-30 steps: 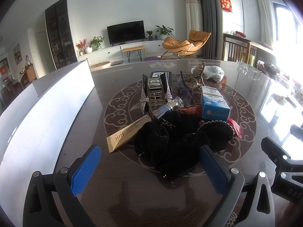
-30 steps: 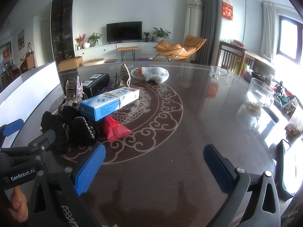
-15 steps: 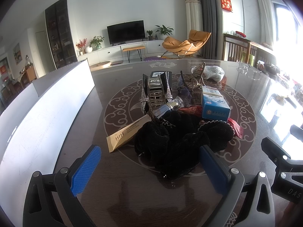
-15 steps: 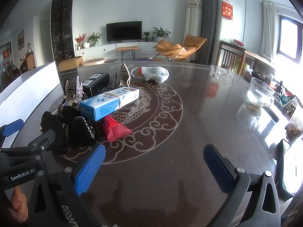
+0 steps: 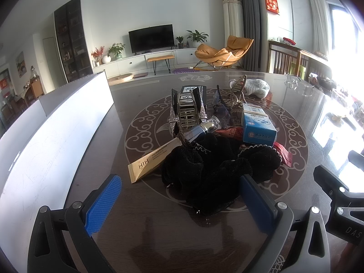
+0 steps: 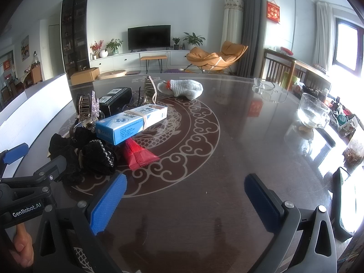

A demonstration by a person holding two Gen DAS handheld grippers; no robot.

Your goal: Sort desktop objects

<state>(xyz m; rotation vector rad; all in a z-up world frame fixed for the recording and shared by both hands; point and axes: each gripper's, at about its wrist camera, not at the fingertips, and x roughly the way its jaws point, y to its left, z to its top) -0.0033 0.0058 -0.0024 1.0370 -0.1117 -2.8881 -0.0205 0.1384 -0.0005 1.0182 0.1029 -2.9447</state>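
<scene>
A pile of small objects lies on the dark round table [image 5: 159,238]. Black velvet scrunchies [image 5: 213,170] lie nearest, just ahead of my open, empty left gripper [image 5: 179,202]. Behind them lie a gold tube [image 5: 152,161], a small glass bottle [image 5: 204,127], a rhinestone hair claw [image 5: 186,111], a blue and white box [image 5: 257,125], a red packet [image 5: 282,152] and a black box [image 5: 191,89]. In the right wrist view the blue box [image 6: 132,125], red packet [image 6: 138,154] and scrunchies [image 6: 86,157] lie left of my open, empty right gripper [image 6: 184,198].
A white box wall [image 5: 52,132] runs along the table's left side. A white knitted sock [image 6: 182,88] lies at the back. A glass bowl [image 6: 311,113], a clear glass dish [image 6: 268,88] and other clutter stand at the right edge.
</scene>
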